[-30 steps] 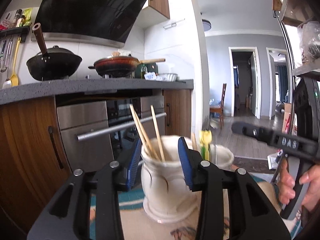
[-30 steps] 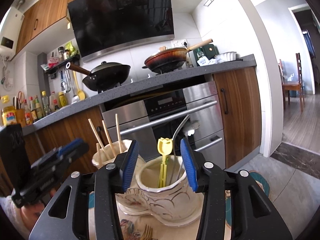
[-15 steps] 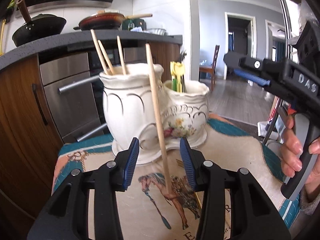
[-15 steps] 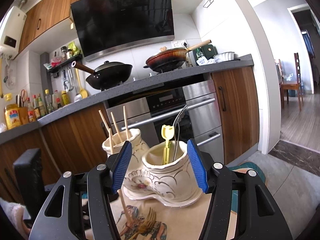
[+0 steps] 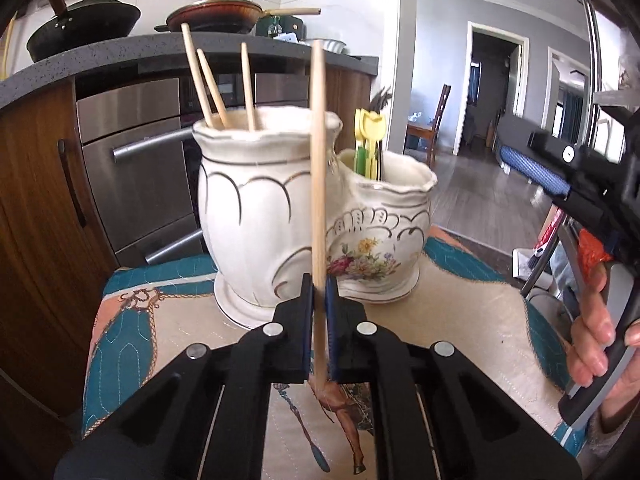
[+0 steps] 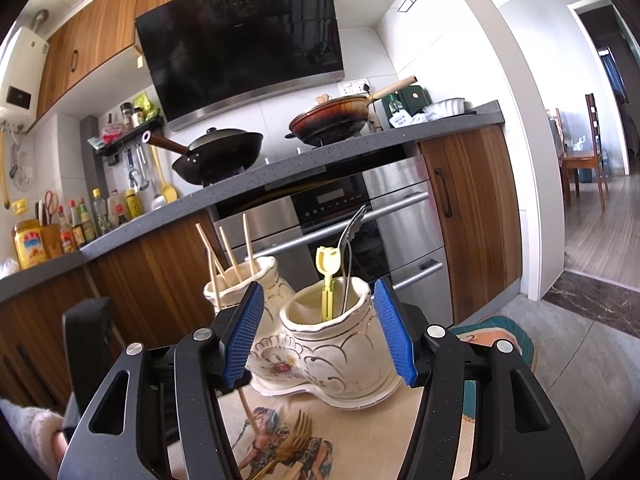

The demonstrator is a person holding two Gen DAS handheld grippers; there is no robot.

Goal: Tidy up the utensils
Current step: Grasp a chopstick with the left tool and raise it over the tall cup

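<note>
Behind everything, a grey speckled kitchen counter [image 6: 400,136] carries a black wok [image 6: 224,152] and a brown-rimmed frying pan [image 6: 332,118], with a stainless oven front [image 6: 340,216] below. Nearer, a quilted cloth printed with teal borders and a horse figure [image 5: 460,320] covers the work surface. On it stands a white ceramic double-pot holder with gold scallop lines and a flower motif [image 5: 304,216]: its taller pot holds three wooden chopsticks [image 5: 216,88], its lower pot a yellow-and-green plastic utensil [image 5: 370,140] and a metal one. The left gripper [image 5: 319,304] has its blue pads clamped on a fourth wooden chopstick [image 5: 318,160], which stands nearly upright in front of the holder, its lower end at the cloth. The right gripper [image 6: 320,332], held by a hand [image 5: 596,336], has its jaws parted wide with nothing between the pads; the lower pot sits framed beyond them. A gold-coloured fork [image 6: 294,436] lies on the cloth below it.
</note>
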